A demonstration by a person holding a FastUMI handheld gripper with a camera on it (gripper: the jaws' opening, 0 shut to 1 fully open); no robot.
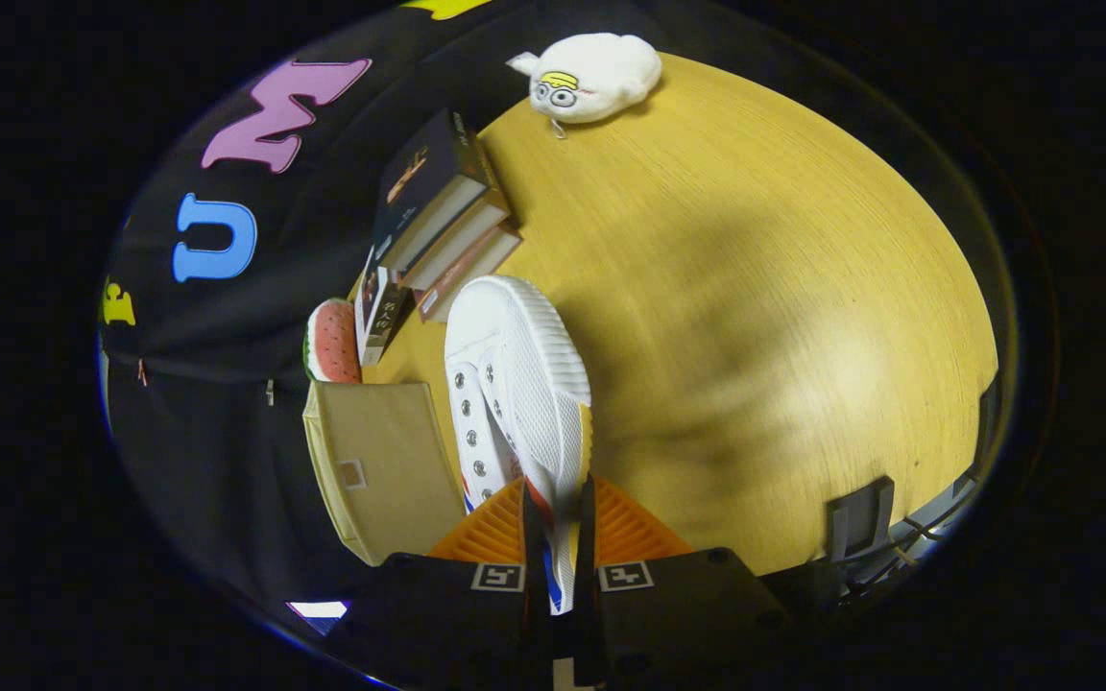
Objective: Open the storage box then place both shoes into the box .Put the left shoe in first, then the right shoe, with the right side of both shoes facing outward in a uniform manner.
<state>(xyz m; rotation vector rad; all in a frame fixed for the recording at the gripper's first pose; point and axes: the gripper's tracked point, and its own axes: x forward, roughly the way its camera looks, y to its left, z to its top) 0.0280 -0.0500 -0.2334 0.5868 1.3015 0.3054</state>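
Gripper (pixel 560 537) clenched on the heel wall of a white canvas lace-up shoe (pixel 515 384), lifting it toe-forward above the yellow wooden table (pixel 755 288); the beige fabric storage box (pixel 385 465) lies just beside it, presumably its destination.

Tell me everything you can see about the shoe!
The shoe is a white sneaker that looks like canvas, with metal eyelets, a ribbed white rubber toe and edge, and bits of red, blue and yellow near the heel. The gripper is shut on its heel end, both fingers pressing on it. It appears lifted above the wooden table, toe pointing away toward the books. A tan box sits beside it.
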